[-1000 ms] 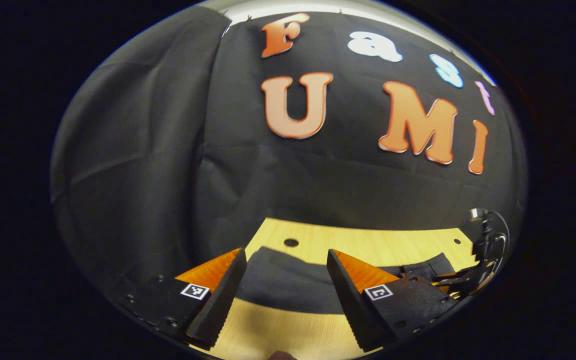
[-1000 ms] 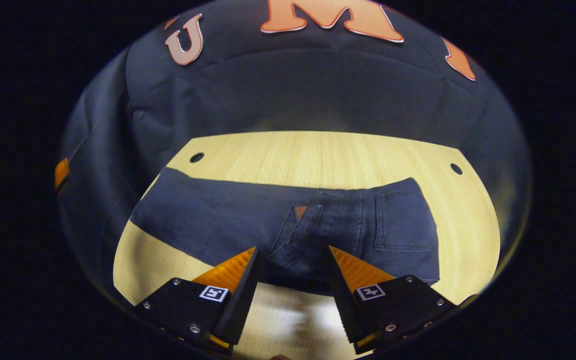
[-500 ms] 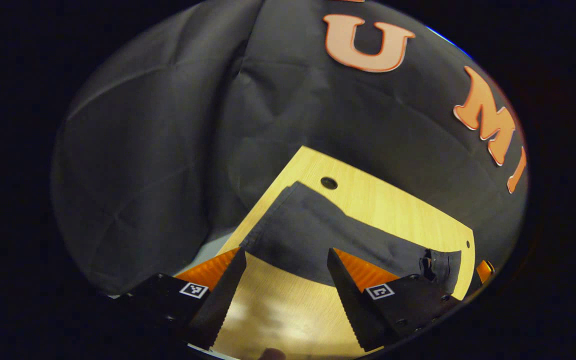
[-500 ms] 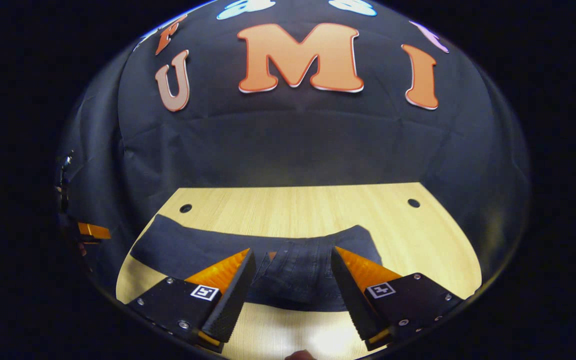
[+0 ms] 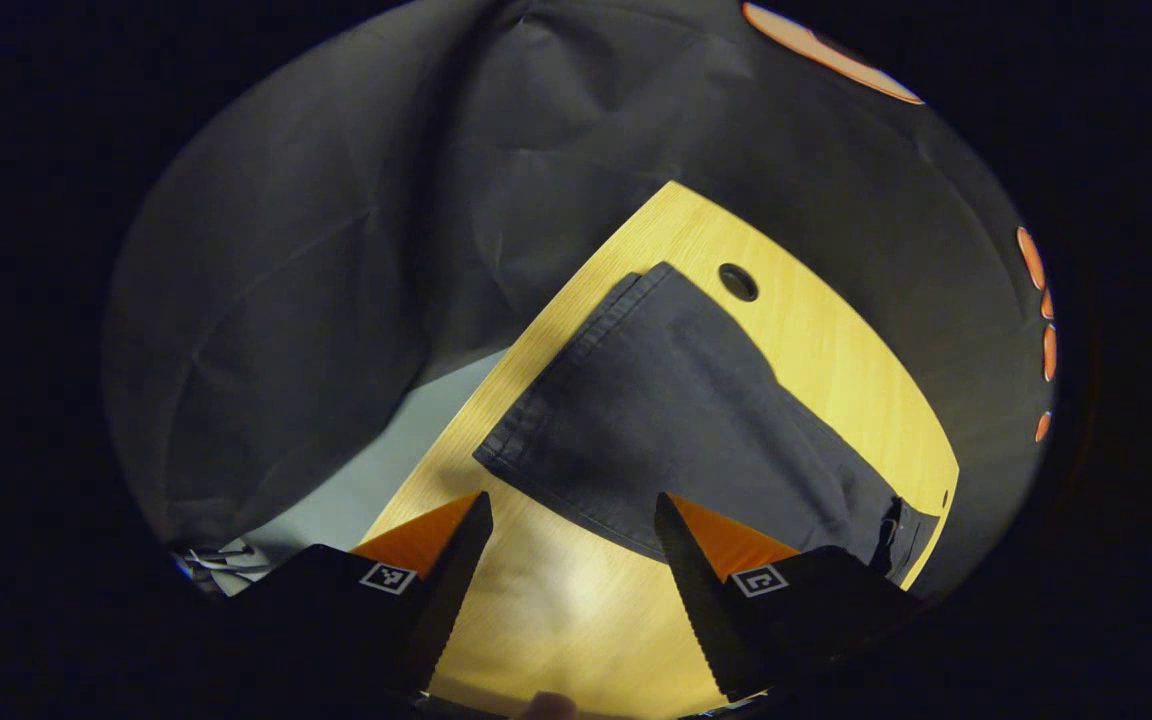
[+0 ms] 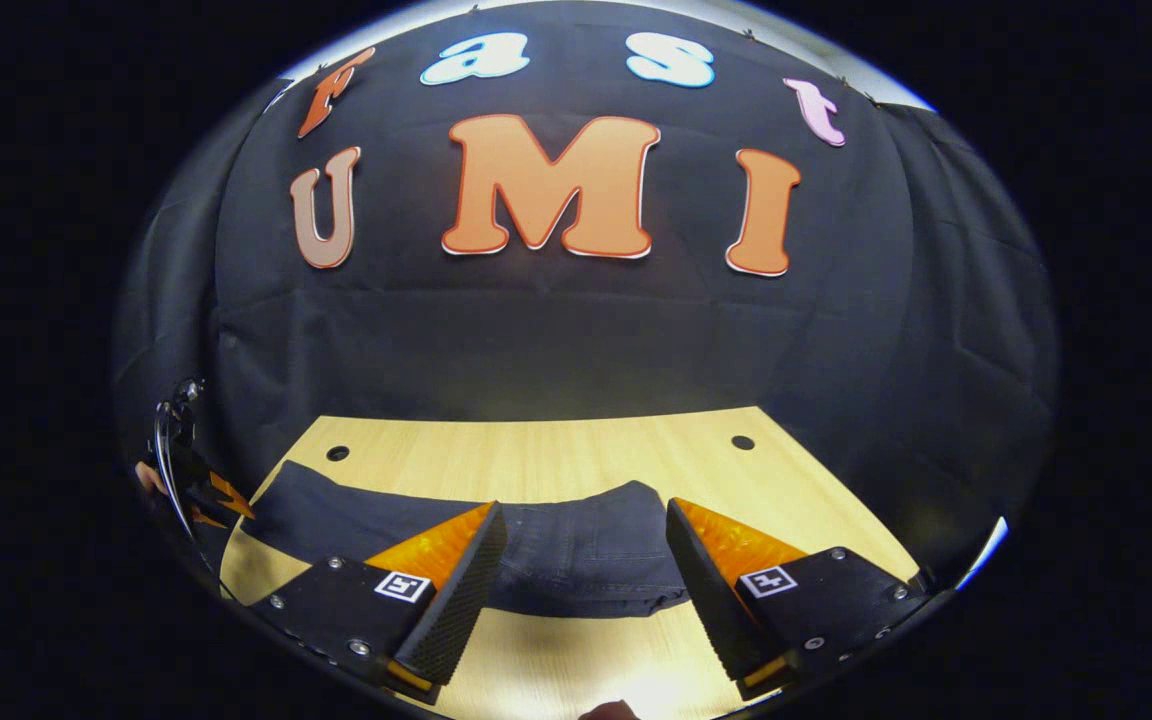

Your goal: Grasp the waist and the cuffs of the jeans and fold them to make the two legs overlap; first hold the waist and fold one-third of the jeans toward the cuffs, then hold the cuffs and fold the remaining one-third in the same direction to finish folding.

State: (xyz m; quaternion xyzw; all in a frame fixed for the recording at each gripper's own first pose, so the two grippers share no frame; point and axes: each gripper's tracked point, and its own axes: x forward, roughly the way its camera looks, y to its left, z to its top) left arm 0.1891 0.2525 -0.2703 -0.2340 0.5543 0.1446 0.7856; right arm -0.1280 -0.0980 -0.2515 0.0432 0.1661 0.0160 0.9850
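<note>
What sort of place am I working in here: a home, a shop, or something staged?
Most likely a staged recording booth, not a home. Black cloth hangs as a backdrop behind a bare wooden table with drilled holes, and only the jeans lie on it.

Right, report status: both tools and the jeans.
Left tool open, above cuff end, holding nothing. Right tool open, at waist end, holding nothing. Jeans flat on table, unfolded. Nothing in the way.

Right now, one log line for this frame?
jeans: flat on table | left gripper: open, near cuffs | right gripper: open, near waist | no grasp
</note>
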